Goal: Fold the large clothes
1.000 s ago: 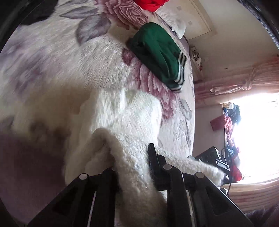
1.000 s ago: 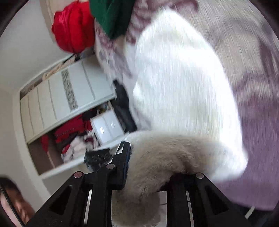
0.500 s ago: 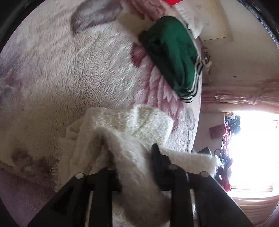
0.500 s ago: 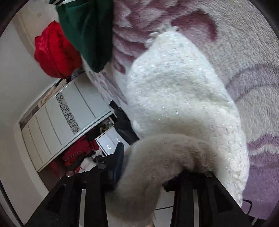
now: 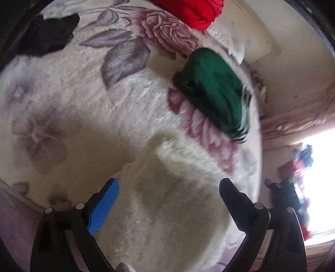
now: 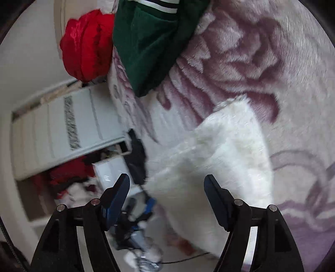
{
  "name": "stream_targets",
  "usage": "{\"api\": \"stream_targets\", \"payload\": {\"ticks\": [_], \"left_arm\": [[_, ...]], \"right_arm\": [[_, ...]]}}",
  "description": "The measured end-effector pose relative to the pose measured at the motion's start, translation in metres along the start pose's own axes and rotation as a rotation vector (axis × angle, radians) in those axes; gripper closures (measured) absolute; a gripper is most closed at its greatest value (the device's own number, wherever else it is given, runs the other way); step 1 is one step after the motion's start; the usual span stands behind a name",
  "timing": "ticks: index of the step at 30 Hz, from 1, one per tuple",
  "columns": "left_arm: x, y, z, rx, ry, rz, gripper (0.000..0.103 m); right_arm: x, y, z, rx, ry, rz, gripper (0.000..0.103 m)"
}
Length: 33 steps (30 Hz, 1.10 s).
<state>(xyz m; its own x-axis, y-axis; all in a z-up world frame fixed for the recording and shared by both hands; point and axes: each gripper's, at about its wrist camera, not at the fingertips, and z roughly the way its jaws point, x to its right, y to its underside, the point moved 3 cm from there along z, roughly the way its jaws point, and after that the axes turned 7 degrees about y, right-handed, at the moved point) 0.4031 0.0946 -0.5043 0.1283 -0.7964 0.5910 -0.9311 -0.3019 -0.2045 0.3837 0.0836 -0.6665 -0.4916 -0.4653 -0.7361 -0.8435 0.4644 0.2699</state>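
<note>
With both sets of jaws having just been opening up, neither claw has hold of anything right now. The left gripper (image 5: 168, 188) is spread really wide, blue pad on one finger, and the fluffy white sweater (image 5: 167, 198) just lies under the gap, not pinched. The right gripper (image 6: 167, 184) is spread a fair bit too, fingers clear of the fabric, with the same sweater (image 6: 226, 154) lying folded past its tips near the bed edge. All of it sits on a plush floral blanket (image 5: 88, 108) with big mauve roses. Further out there's a folded green garment (image 5: 213, 92) with striped trim, well apart from the sweater, and a red bundle (image 5: 188, 12) beyond that. A black piece of clothing (image 5: 48, 35) sits at the far corner.
</note>
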Motion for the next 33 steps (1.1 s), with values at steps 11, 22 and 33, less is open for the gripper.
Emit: {"api": "stream_targets", "payload": {"ticks": [11,22,33], "left_arm": [[-0.066,0.012,0.080,-0.134,-0.112,-0.147,0.000],[-0.061,0.018,0.018,0.010,-0.163,-0.135,0.000],[-0.125,0.127,-0.053,0.120,-0.639,-0.128,0.000]], "right_arm": [[0.039,-0.011,0.082,-0.249,0.293,-0.483,0.009],[0.023,-0.015,0.139,-0.245,0.117,-0.498,0.039],[0.146,0.137,0.025,0.196,-0.196,0.616,0.061]]}}
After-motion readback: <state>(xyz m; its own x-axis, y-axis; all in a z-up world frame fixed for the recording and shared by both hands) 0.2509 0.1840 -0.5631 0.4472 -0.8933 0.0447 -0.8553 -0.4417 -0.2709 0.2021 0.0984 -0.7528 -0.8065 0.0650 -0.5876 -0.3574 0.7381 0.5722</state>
